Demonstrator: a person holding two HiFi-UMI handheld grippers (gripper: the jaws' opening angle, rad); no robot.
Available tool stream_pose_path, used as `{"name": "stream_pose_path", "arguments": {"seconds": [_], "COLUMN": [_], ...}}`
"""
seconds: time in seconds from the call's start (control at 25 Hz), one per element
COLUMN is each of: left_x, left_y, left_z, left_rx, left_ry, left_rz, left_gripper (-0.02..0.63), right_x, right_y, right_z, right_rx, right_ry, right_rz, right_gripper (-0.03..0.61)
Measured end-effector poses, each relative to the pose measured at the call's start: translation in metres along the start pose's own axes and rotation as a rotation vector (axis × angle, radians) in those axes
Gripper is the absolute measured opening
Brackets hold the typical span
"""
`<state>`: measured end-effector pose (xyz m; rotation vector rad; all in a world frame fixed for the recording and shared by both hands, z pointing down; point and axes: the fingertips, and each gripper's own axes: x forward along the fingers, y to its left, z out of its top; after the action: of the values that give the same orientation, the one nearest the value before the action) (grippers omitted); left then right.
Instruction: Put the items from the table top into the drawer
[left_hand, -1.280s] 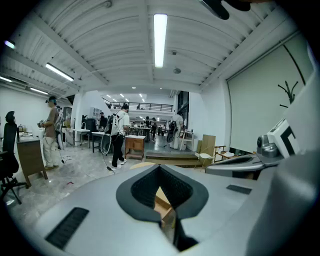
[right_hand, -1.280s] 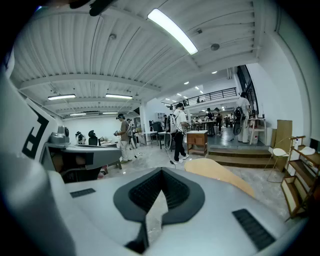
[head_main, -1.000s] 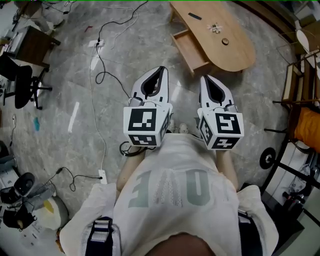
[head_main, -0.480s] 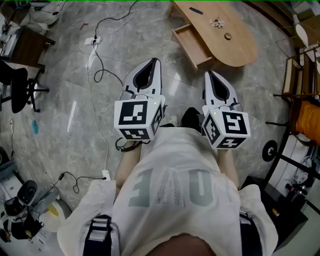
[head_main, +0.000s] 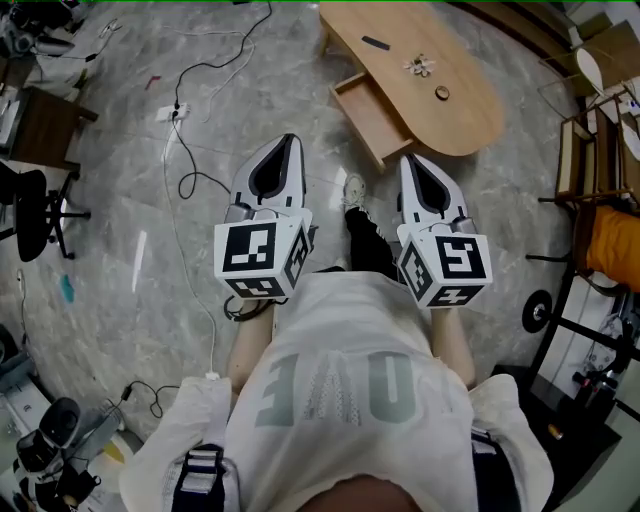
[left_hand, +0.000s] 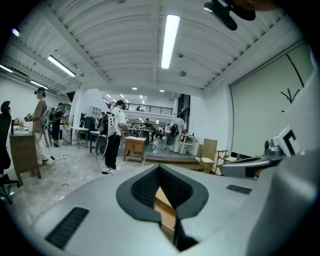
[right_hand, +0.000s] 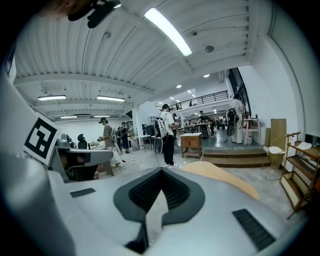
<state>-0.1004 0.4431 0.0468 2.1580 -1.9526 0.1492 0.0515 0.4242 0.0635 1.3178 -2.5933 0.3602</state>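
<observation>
right gripper (head_main: 409, 160) and left gripper (head_main: 289, 142) both have jaws pressed together, empty; the long oval light-wood table (head_main: 470, 120) with its open wooden drawer (head_main: 372, 118) lies ahead, slanting rightward, its small scattered items (head_main: 420, 66) nearer the right one

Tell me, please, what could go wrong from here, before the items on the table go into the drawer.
1. The power strip and its cables lie loose on the floor to the person's left; a foot could catch on them.
2. The open drawer sticks out from the table toward the person; a leg or a tool might bump it.
3. The left tool and right tool are shut; a shut tool could push the small round item off the table.
</observation>
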Motion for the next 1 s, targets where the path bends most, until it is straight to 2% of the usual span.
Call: {"name": "stream_pose_path", "arguments": {"seconds": [0.28,0.6,0.8,1.0], "left_x": [0.09,0.239,0.315,0.362], "left_y": [0.002,0.017,0.032,0.045], "left_z": [0.012,0.074,0.096,0.107], "left_rx": [0.038,0.049,0.045,0.036], "left_ry": [0.004,-0.049,-0.023,0.001], "left_rz": [-0.001,-0.036,-0.014,-0.028], "left_gripper": [0.008,0.008,0.008,0.008], "right_x": [0.074,0.204,0.271,0.312], "right_y": [-0.054,-0.125,-0.158,-0.178], "right_z": [0.024,0.077,0.106,0.123], "right_rx": [-0.027,-0.039,-0.057,-0.057], "right_ry": [-0.017,-0.011,0.007,0.01], "right_rz": [0.019,0.035,0.047,0.041], "right_gripper": [0.002,0.002,0.002,0.002]}}
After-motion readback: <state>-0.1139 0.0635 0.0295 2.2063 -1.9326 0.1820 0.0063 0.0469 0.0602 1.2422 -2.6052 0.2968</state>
